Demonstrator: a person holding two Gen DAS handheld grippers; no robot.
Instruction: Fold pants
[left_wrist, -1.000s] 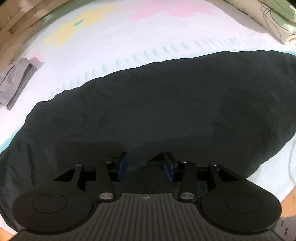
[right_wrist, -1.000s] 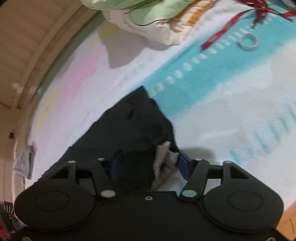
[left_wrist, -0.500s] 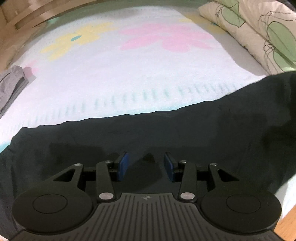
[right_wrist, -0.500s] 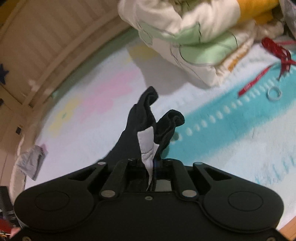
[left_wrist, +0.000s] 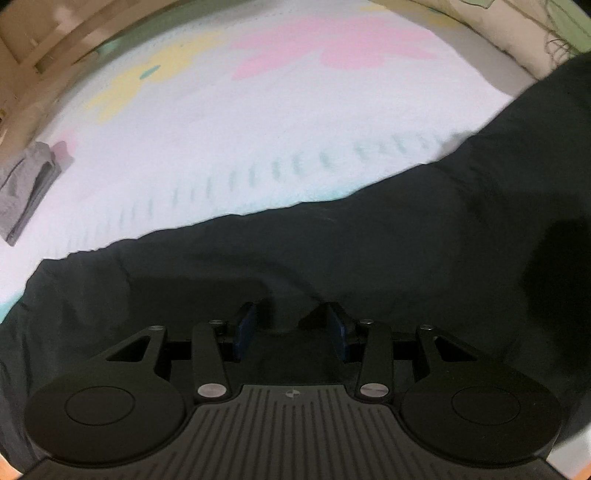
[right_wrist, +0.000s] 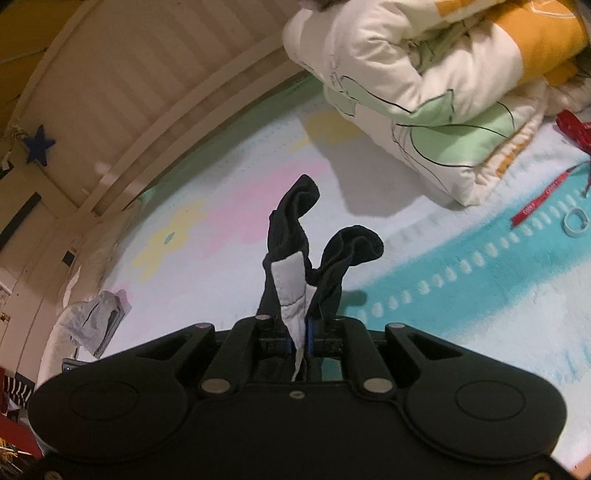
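The black pants (left_wrist: 332, 266) lie across the pastel flowered bed cover (left_wrist: 258, 122), filling the lower half of the left wrist view; their right end rises off the cover. My left gripper (left_wrist: 291, 325) is open, low over the dark cloth, with nothing between its blue pads. My right gripper (right_wrist: 301, 332) is shut on the pants' edge (right_wrist: 291, 236), held up above the bed. Black cloth and a white inner pocket lining (right_wrist: 290, 288) stick up out of the jaws.
A folded grey garment (left_wrist: 26, 192) lies at the cover's left edge, also in the right wrist view (right_wrist: 92, 325). A rolled cream and green quilt (right_wrist: 424, 92) lies at the back right. A red ribbon (right_wrist: 535, 203) and a tape ring (right_wrist: 574, 221) lie on the turquoise band. A wooden bed frame (right_wrist: 147, 96) lies behind.
My right gripper closed on the pants' edge and lifted it up off the bed. The right end of the pants rose in the left wrist view. My left gripper stayed open.
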